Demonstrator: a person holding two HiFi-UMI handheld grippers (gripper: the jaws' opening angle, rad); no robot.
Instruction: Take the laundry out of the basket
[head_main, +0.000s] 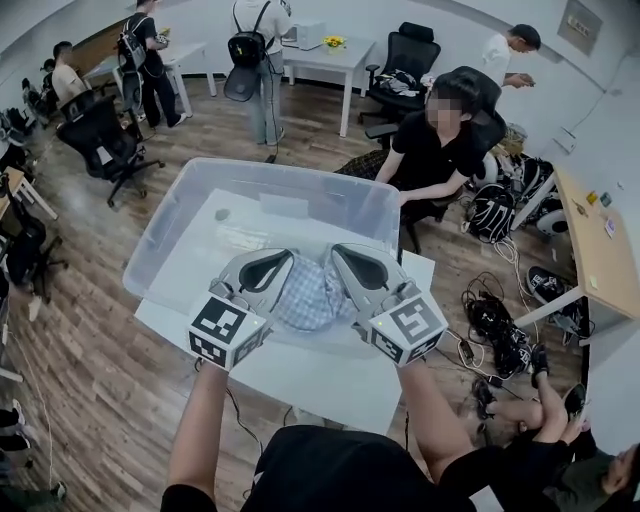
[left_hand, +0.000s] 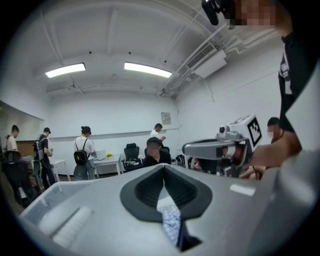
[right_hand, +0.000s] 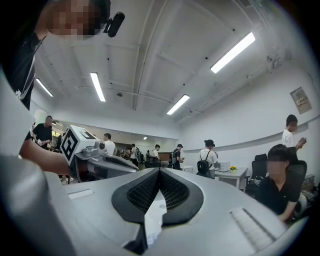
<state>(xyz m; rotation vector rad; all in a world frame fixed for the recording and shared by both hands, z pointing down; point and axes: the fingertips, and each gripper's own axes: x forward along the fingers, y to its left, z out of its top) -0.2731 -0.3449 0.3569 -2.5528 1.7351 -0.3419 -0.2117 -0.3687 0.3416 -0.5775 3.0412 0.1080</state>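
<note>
A blue-and-white checked cloth (head_main: 308, 296) hangs between my two grippers, above the near wall of the clear plastic basket (head_main: 270, 176). The basket stands on a white table (head_main: 330, 380). My left gripper (head_main: 288, 257) is shut on the cloth's left edge, and checked fabric (left_hand: 171, 220) shows in the slit between its jaws. My right gripper (head_main: 336, 252) is shut on the right edge, with a pale strip of the cloth (right_hand: 154, 216) pinched in its jaws. Both grippers tilt upward, side by side. The right gripper (left_hand: 220, 150) shows in the left gripper view, and the left gripper (right_hand: 95, 160) in the right one.
A seated person in black (head_main: 432, 150) is just behind the table's far right corner. Office chairs (head_main: 100, 140) and standing people (head_main: 262, 60) fill the back. Cables (head_main: 490, 325) lie on the floor to the right, beside a wooden desk (head_main: 595, 250).
</note>
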